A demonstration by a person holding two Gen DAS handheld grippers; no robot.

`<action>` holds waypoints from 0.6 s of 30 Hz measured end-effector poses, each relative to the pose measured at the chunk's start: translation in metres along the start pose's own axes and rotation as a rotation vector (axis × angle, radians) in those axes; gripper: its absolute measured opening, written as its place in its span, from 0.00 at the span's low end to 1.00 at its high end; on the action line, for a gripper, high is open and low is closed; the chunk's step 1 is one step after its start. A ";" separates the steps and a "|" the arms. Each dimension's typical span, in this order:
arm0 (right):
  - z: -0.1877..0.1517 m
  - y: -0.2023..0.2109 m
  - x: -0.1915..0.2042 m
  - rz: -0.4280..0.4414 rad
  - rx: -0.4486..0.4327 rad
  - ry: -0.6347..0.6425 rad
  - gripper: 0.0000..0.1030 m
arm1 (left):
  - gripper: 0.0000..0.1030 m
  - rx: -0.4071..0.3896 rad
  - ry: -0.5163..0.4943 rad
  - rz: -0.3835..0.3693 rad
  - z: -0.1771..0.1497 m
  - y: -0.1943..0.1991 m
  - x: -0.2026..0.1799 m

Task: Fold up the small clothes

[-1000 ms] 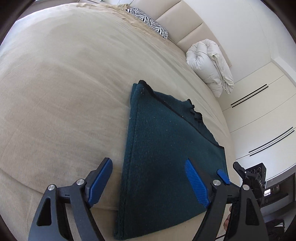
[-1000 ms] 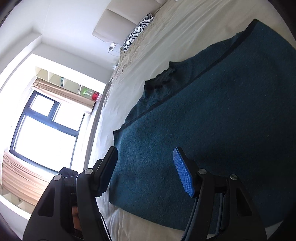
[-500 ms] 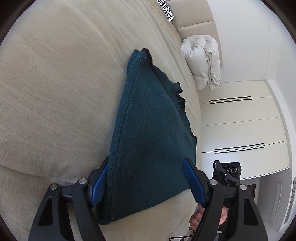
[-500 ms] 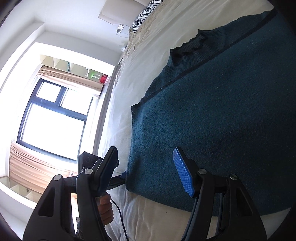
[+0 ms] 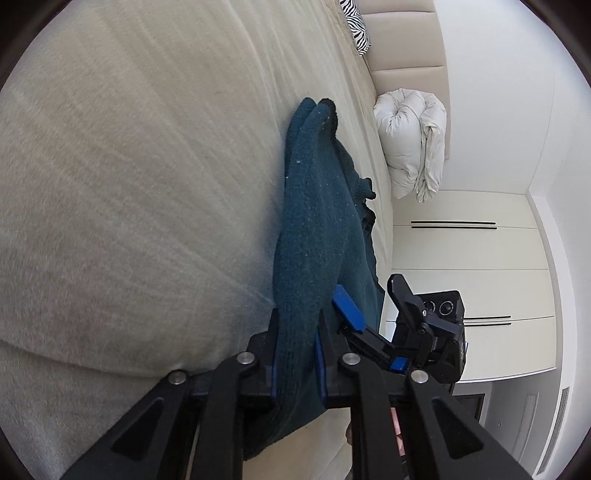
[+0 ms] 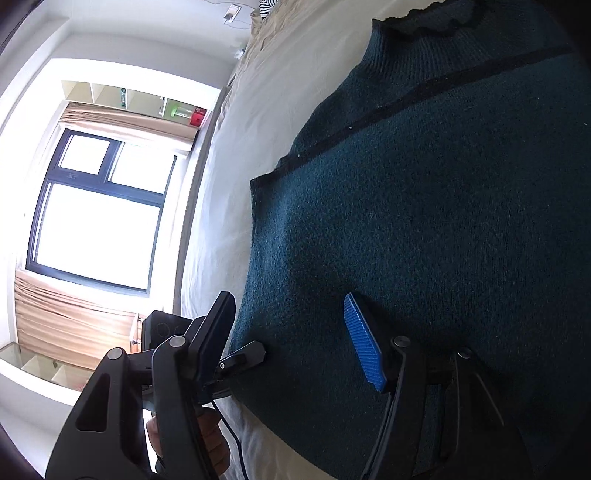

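Note:
A dark teal knit sweater (image 5: 314, 221) lies on the beige bed (image 5: 129, 184), its near edge bunched up into a ridge. My left gripper (image 5: 297, 332) is closing, and its pads press on that near edge from both sides. In the right wrist view the sweater (image 6: 424, 221) spreads flat, with a black seam line and a ruffled collar at the far end. My right gripper (image 6: 291, 343) hovers open just over the sweater's near corner, with the cloth under its jaws. The left gripper's fingertip (image 6: 243, 356) pinches that same corner edge right beside it.
A rolled white duvet (image 5: 410, 144) and a zebra pillow (image 5: 356, 22) lie near the padded headboard (image 5: 406, 37). White wardrobe doors (image 5: 461, 258) stand past the bed. A bright window (image 6: 96, 214) with curtains is on the other side. A hand (image 6: 207, 443) holds a gripper handle.
My left gripper sank, rolled, and went from wide open to clamped on the sweater's near edge, which now bunches up. My right gripper slid across toward that same corner, still open.

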State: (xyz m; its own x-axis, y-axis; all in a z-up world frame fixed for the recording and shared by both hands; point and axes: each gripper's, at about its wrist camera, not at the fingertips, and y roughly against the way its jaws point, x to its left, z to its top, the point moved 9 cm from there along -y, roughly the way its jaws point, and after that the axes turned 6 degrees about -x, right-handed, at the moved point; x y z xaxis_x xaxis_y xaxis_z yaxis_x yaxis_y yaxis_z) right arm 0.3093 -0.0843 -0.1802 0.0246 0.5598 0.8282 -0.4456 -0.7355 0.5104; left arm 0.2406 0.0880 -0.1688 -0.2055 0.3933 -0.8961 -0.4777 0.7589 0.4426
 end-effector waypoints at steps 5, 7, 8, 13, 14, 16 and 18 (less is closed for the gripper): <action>0.004 0.019 -0.003 0.038 -0.013 -0.019 0.59 | 0.15 -0.020 -0.058 0.007 -0.001 0.005 -0.028; 0.009 0.036 -0.007 0.057 -0.031 -0.033 0.59 | 0.14 -0.031 -0.106 0.010 -0.004 0.006 -0.050; 0.013 0.047 -0.012 0.068 -0.045 -0.046 0.59 | 0.14 -0.034 -0.136 0.011 -0.006 0.005 -0.064; 0.046 0.114 -0.044 0.158 -0.154 -0.149 0.63 | 0.14 -0.014 -0.298 0.008 -0.028 -0.023 -0.143; 0.052 0.129 -0.052 0.177 -0.179 -0.170 0.64 | 0.14 -0.002 -0.330 0.005 -0.036 -0.032 -0.158; 0.064 0.161 -0.066 0.221 -0.230 -0.205 0.74 | 0.14 0.033 -0.395 -0.003 -0.055 -0.061 -0.187; 0.073 0.192 -0.083 0.257 -0.271 -0.238 0.75 | 0.14 0.077 -0.454 -0.001 -0.078 -0.095 -0.209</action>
State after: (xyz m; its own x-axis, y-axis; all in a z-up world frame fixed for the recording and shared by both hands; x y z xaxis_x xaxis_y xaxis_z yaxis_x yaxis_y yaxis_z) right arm 0.2874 -0.2998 -0.1343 0.0739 0.2450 0.9667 -0.6818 -0.6950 0.2283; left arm 0.2623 -0.1067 -0.0262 0.1984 0.5668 -0.7996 -0.4090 0.7893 0.4580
